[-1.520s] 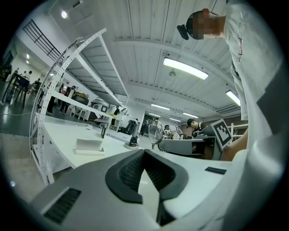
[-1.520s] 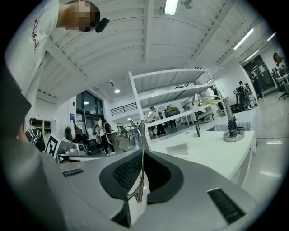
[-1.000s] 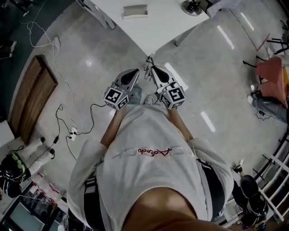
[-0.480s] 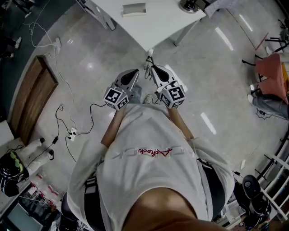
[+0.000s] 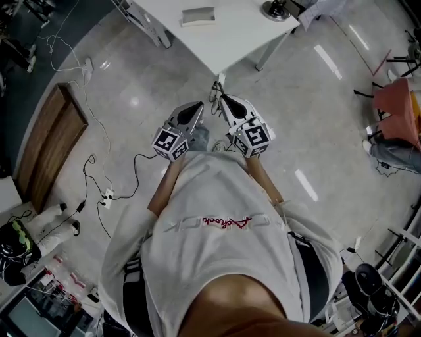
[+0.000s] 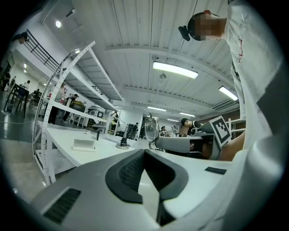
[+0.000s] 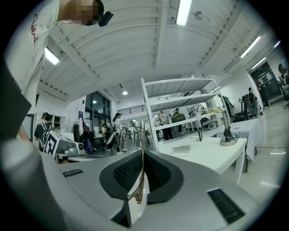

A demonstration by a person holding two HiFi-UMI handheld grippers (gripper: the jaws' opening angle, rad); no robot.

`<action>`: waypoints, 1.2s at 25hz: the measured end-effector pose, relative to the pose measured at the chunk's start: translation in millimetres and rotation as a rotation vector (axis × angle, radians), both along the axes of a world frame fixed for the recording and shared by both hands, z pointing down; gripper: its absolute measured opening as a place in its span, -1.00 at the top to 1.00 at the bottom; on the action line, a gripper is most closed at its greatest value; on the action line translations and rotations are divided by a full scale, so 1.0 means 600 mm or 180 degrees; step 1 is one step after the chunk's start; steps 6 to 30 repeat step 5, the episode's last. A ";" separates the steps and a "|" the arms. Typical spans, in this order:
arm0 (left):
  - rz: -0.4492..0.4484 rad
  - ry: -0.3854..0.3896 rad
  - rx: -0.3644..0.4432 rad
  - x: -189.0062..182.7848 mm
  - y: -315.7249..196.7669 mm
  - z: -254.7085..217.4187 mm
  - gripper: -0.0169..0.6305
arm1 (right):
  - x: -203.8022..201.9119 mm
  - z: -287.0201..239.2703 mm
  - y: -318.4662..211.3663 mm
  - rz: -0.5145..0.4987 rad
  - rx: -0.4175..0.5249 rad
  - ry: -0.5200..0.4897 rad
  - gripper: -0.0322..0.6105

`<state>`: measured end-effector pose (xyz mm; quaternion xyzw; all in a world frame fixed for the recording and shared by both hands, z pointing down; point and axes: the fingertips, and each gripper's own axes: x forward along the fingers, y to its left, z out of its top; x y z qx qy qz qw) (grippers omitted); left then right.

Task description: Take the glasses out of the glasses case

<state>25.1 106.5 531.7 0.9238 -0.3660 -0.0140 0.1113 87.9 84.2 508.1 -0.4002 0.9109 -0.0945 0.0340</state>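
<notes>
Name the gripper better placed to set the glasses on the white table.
Right: the right gripper is shut on the thin metal-framed glasses; the left gripper is shut and empty.

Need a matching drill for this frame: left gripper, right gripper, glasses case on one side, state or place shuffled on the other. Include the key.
1. left gripper
2. right gripper
3. glasses case

A. lying on the white table
B. shut on the glasses
C. shut, nothing between the jaws

Pairs: 1-C, 2-B, 3-A
</notes>
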 end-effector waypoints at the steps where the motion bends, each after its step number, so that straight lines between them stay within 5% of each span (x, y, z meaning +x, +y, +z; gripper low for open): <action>1: 0.0001 -0.0003 0.0009 0.000 0.001 -0.002 0.91 | 0.000 -0.001 0.001 0.0001 0.0004 0.0000 0.79; 30: 0.0004 -0.0009 0.0034 -0.002 0.009 -0.007 0.91 | -0.001 -0.005 0.009 -0.0001 0.0012 0.0000 0.79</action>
